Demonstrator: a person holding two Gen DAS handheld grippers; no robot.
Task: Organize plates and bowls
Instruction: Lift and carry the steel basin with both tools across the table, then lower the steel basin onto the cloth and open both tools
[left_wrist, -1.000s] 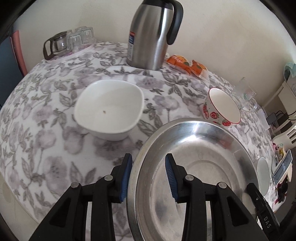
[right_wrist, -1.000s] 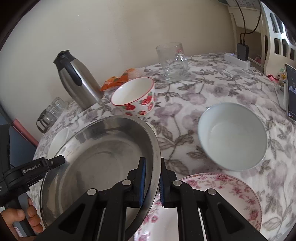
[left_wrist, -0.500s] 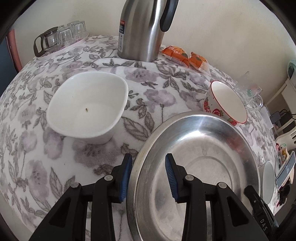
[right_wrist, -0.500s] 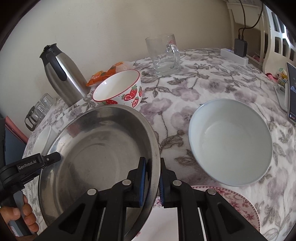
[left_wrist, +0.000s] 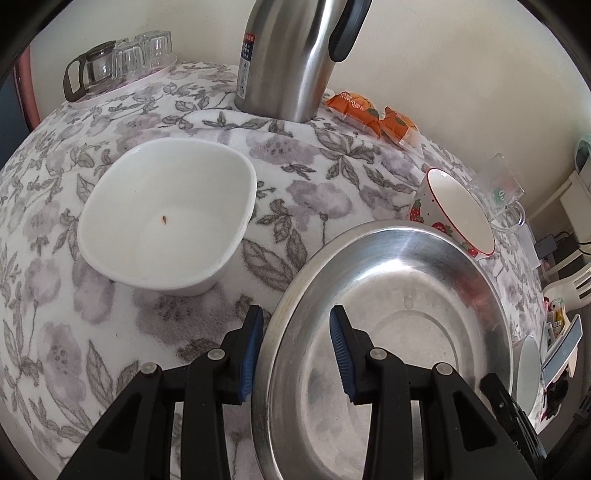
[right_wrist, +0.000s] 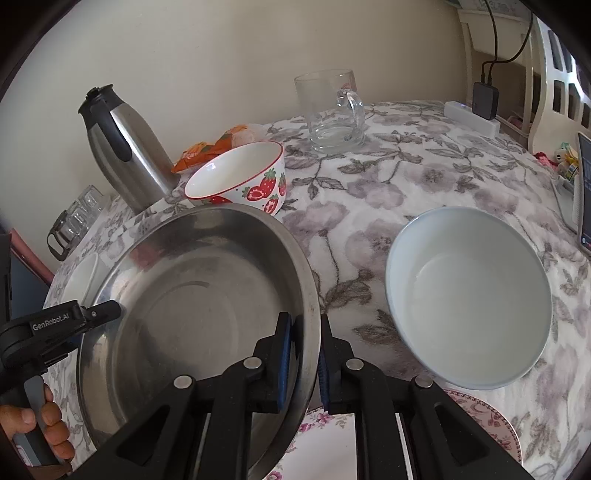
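Observation:
A large steel plate (left_wrist: 399, 325) (right_wrist: 192, 295) is tilted above the floral table. My right gripper (right_wrist: 303, 343) is shut on the steel plate's right rim. My left gripper (left_wrist: 295, 343) is open, its jaws on either side of the plate's left rim without clamping it. A square white bowl (left_wrist: 166, 218) sits left of the plate. A strawberry bowl (left_wrist: 458, 210) (right_wrist: 240, 177) stands behind it. A pale blue bowl (right_wrist: 469, 295) sits to the right. A floral plate (right_wrist: 491, 417) lies under my right gripper.
A steel thermos (left_wrist: 295, 55) (right_wrist: 125, 147), orange snack packets (left_wrist: 373, 114), a glass mug (right_wrist: 332, 110) and a tray of glasses (left_wrist: 118, 66) stand along the back. A power strip with charger (right_wrist: 476, 114) and a phone (right_wrist: 583, 192) are at the right.
Both grippers and the steel plate have moved forward and lower toward the table. The left jaws stay open around the rim, and the right stays clamped.

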